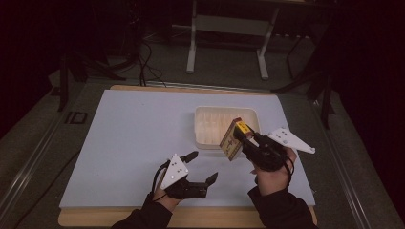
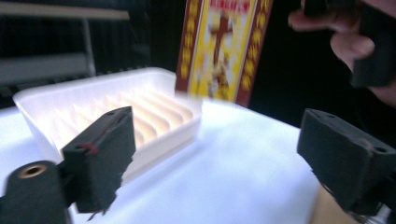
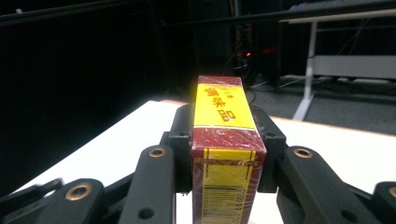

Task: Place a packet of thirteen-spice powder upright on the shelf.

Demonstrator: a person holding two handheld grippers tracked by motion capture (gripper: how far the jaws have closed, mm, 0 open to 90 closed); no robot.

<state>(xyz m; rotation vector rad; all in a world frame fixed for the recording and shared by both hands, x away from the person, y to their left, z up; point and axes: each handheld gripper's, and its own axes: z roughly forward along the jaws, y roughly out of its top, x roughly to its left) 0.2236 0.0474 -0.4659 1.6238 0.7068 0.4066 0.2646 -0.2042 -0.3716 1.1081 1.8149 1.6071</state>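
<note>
Because your left gripper (image 1: 203, 168) sits low at the near edge of the table (image 1: 133, 143) with its jaws spread and nothing between them, it reads as the hand that has no part in the carrying at this moment; in the left gripper view its two black pads (image 2: 100, 154) stand wide apart over bare white surface, aimed toward the tray and the box beyond, so it seems parked where it can watch or help without crowding the drop; to the right and a little farther off, your right gripper (image 1: 246, 138) is clamped on the red and yellow box (image 1: 234, 138), and the right gripper view shows why the hold looks secure: the jaws press on the two broad sides of the box (image 3: 226, 154) while its narrow yellow face points up and away from the camera, so the carton cannot easily twist out; you hold it tilted and lifted off the table, just at the near right corner of the white tray (image 1: 205, 138), touching nothing that I can see; that placing suggests the tray is the destination, since its ribbed floor lies open and empty just beyond the box; farther still the table runs bare to its far edge, and past it stand the legs of a grey frame (image 1: 227, 28) on the dark floor.
</note>
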